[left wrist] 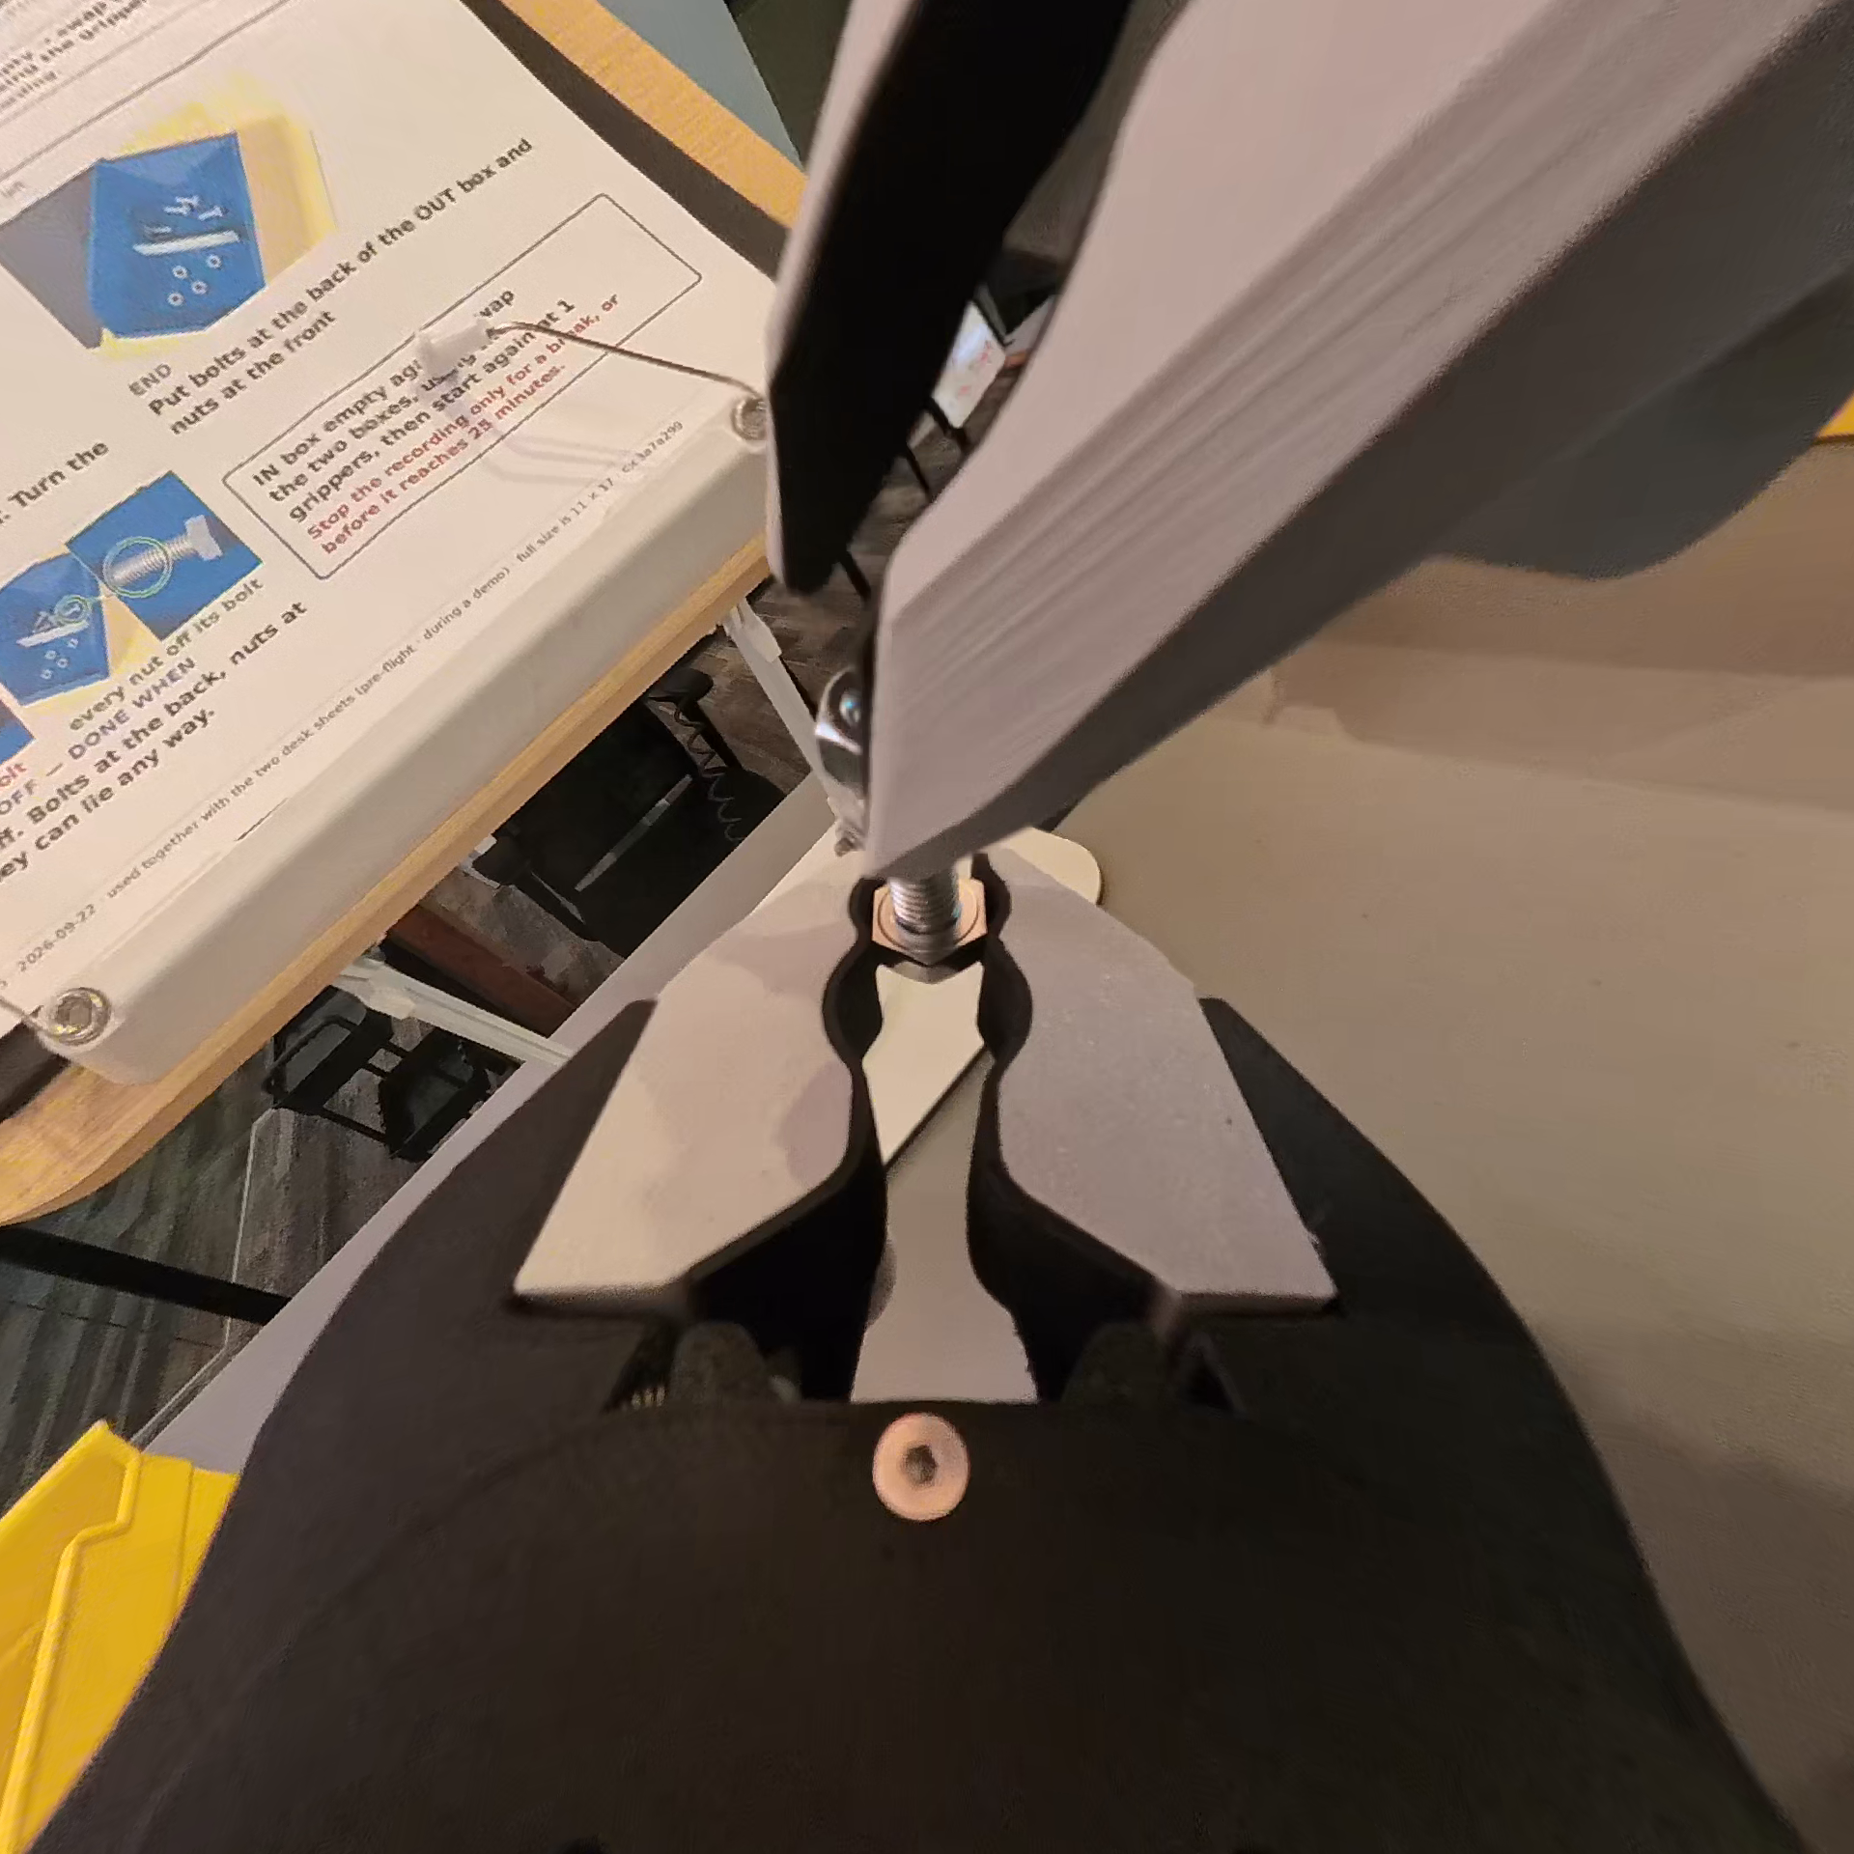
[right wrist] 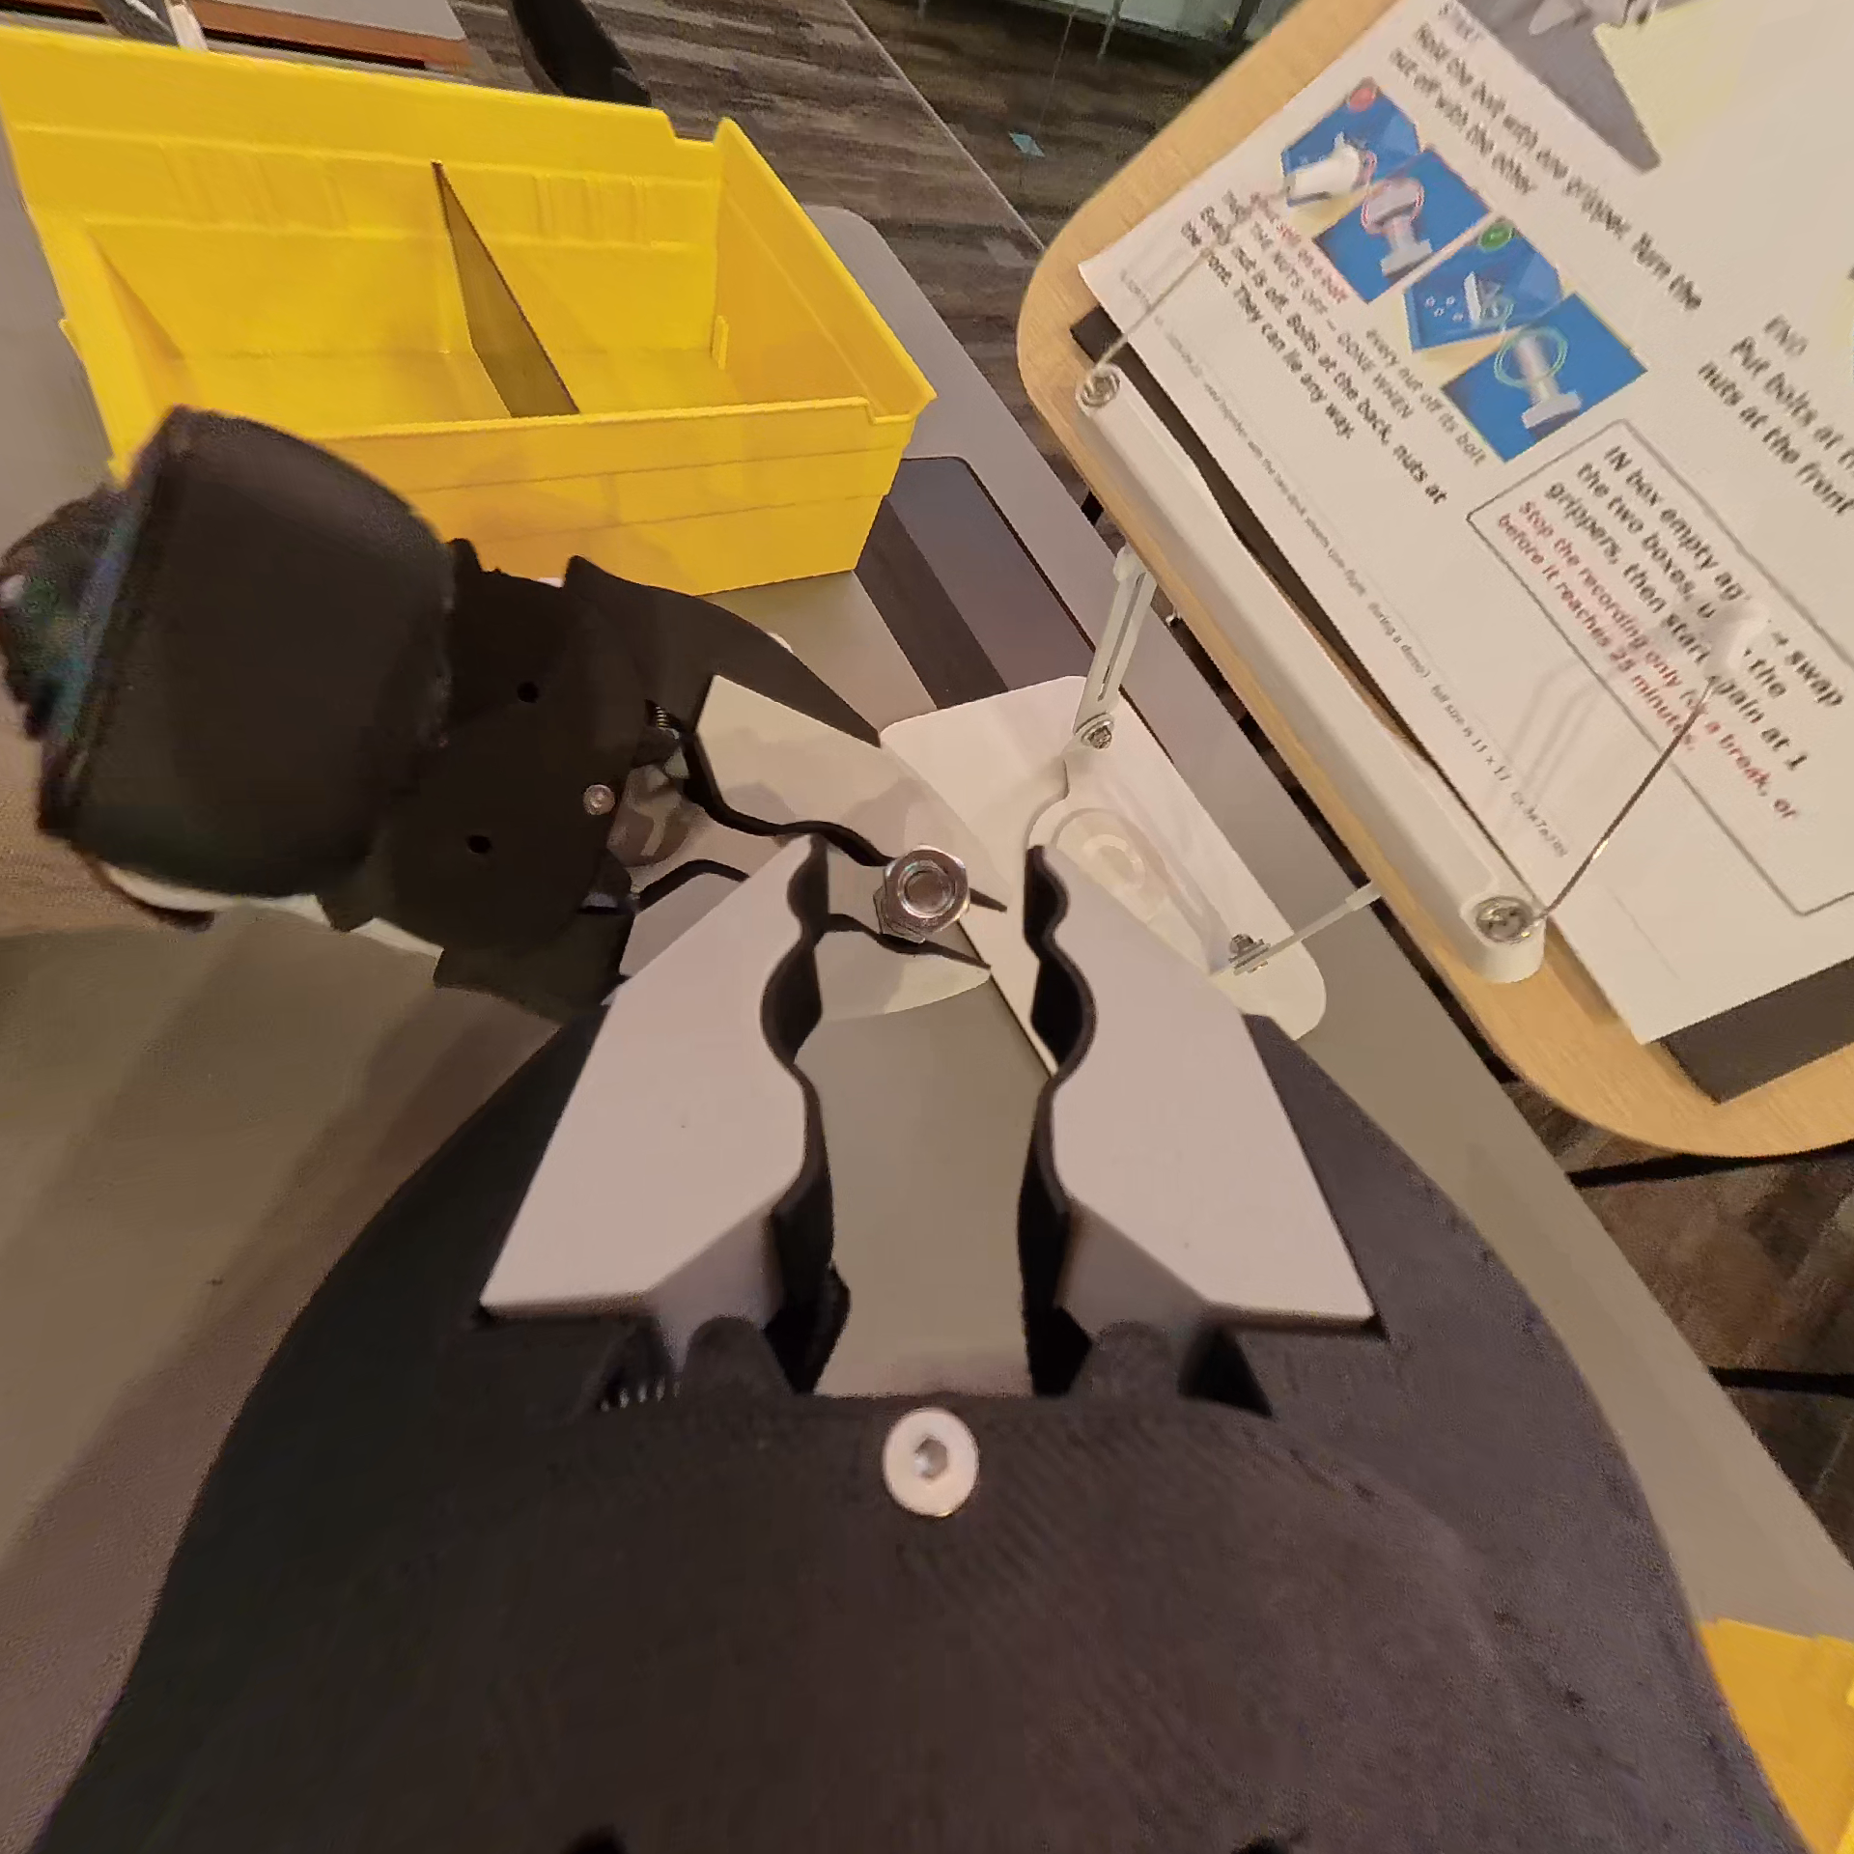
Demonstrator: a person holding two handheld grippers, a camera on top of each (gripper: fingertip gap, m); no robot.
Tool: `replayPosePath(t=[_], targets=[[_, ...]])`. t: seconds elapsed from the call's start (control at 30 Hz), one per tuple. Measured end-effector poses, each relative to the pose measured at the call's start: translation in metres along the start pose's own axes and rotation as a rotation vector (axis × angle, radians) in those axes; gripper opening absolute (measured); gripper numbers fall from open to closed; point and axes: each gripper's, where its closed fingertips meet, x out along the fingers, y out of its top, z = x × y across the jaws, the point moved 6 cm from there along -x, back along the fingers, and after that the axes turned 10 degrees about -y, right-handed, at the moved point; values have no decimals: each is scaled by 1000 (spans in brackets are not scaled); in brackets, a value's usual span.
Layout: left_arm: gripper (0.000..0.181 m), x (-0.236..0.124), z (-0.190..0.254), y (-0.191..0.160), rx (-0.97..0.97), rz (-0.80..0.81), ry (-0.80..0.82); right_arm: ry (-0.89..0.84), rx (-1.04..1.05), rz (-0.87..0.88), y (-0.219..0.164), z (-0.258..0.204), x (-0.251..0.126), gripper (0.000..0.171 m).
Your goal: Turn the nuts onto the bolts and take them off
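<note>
My left gripper is shut on a silver hex nut, held above the grey table. A threaded bolt runs through the nut and up to its shiny head. My right gripper is open, with its fingers on either side of the bolt head. The head sits nearer its left finger. In the left wrist view the right gripper's grey finger comes down from above and hides most of the bolt's shank. The left gripper also shows in the right wrist view.
A yellow bin with a divider stands at the back left of the grey table. Its corner also shows in the left wrist view. A printed sheet lies on a white stand on a round wooden side table. The stand's white base plate lies under the grippers. The left gripper's tips are roughly 6 cm from the right gripper's.
</note>
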Motion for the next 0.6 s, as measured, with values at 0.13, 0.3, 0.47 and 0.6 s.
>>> replayPosePath(t=[0.13, 0.3, 0.47, 0.6], targets=[[15, -2, 6, 2, 5, 8, -140, 40, -125, 30, -3, 2, -18, 40], [16, -8, 28, 1, 53, -6, -412, 131, -287, 10, -20, 0, -40, 37], [15, -15, 48, 3, 49, 20, -625, 240, -365, 26, -29, -12, -47, 33], [15, -21, 57, 5, 31, 53, -724, 317, -376, 35, -33, -22, -48, 29]])
